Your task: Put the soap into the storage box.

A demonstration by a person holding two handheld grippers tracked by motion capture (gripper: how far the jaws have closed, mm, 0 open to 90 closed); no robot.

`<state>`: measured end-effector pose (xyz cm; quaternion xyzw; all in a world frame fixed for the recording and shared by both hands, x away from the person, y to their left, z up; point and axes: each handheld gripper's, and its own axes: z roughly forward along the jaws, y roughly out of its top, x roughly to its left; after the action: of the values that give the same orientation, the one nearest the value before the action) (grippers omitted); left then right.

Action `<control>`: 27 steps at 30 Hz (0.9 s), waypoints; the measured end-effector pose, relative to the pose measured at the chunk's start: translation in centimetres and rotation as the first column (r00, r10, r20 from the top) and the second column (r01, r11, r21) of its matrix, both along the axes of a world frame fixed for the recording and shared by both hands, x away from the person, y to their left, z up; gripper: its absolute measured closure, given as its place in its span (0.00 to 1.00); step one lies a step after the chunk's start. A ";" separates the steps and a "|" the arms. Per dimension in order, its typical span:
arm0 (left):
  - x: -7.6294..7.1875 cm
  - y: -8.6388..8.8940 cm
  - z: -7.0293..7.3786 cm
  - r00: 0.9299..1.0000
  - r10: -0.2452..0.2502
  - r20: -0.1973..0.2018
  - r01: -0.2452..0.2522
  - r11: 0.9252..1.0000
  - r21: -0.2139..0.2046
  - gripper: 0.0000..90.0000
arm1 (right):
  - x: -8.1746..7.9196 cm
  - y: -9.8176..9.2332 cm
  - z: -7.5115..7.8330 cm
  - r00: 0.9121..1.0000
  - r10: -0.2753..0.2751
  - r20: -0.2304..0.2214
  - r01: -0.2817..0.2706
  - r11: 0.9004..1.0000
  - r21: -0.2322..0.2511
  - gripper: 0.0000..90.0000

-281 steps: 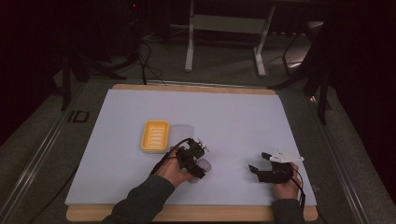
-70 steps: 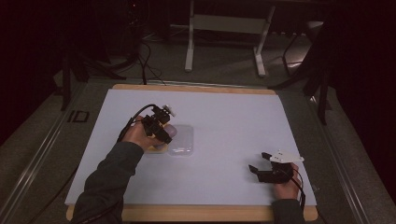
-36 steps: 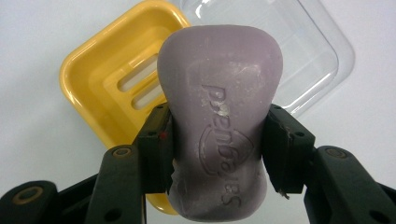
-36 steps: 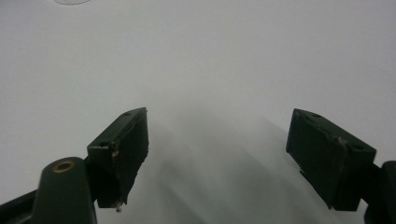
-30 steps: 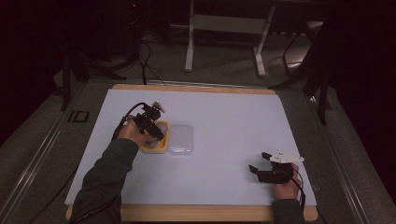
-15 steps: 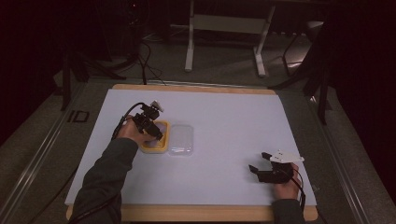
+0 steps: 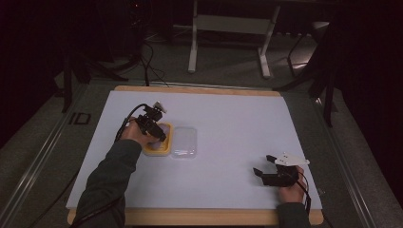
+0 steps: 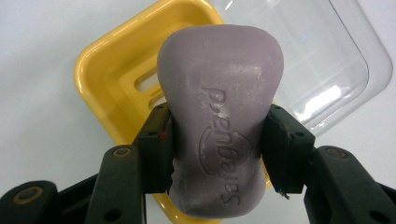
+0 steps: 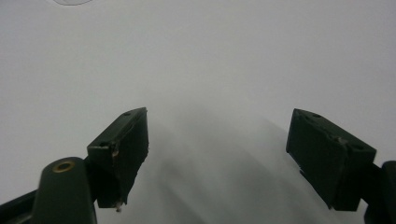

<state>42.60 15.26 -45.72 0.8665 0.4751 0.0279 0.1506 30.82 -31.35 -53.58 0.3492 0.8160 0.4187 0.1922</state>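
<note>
Above the yellow soap dish at the desk's left, the left gripper clamps the purple soap bar ready to lower, while the right gripper, fingers wide and empty, rests near right.

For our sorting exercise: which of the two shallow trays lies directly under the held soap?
The yellow plastic soap dish, opaque and slotted; the clear plastic lid lies beside it.
</note>
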 end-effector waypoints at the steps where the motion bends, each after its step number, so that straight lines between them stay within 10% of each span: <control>1: 0.0 0.0 0.0 1.000 0.000 -0.001 0.000 1.000 -0.001 0.55 | 0.0 0.0 0.0 1.000 0.000 0.000 0.000 1.000 0.000 0.23; 27: 0.9 0.1 -1.8 0.998 0.041 -0.040 -0.041 0.999 0.018 0.55 | 0.0 0.0 0.0 1.000 0.002 0.002 -0.002 1.000 -0.004 0.23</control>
<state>43.55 15.38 -47.53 0.8582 0.4955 0.0176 0.1327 30.82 -31.34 -53.59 0.3476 0.8169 0.4176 0.1935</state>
